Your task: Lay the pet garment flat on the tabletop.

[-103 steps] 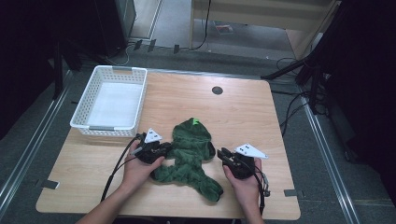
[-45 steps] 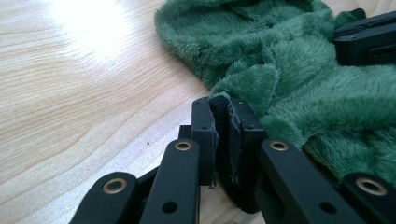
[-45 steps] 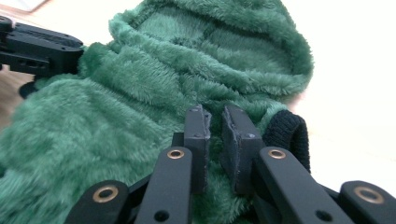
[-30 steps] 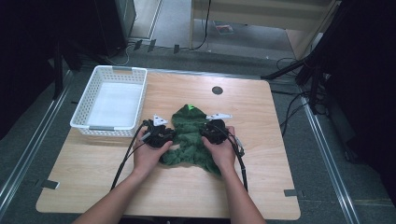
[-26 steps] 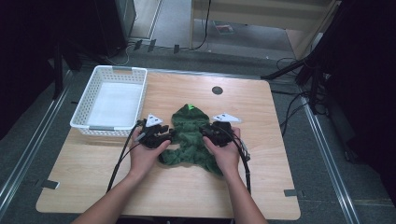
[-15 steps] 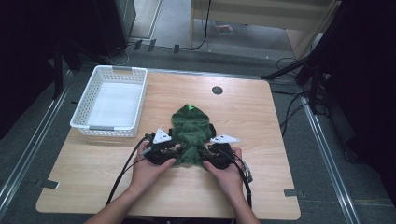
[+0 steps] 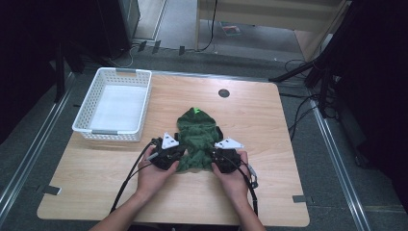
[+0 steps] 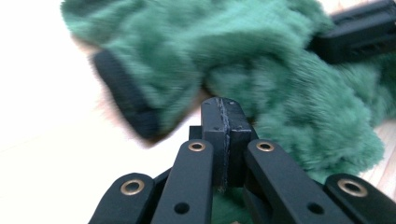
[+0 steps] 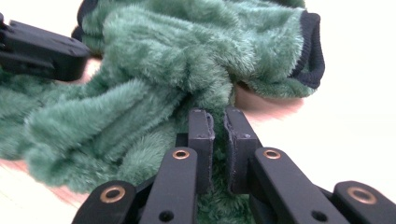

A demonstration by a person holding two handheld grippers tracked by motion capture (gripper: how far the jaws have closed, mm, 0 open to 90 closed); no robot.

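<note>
Pulled back from mid-garment to the near hem, both tongs [image 7: 179, 155] [image 7: 215, 156] just clamped on green fleece [image 7: 196, 137]; best folded evenly, corners level.

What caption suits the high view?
Two hand-held claws, left claw and right claw, pinch a green furry garment beside a white basket.

A lab-like recording space: bare wooden table [image 7: 269, 120] on grey carpet, cables [image 7: 303, 108] trailing past dark stands [image 7: 332, 62]
</note>
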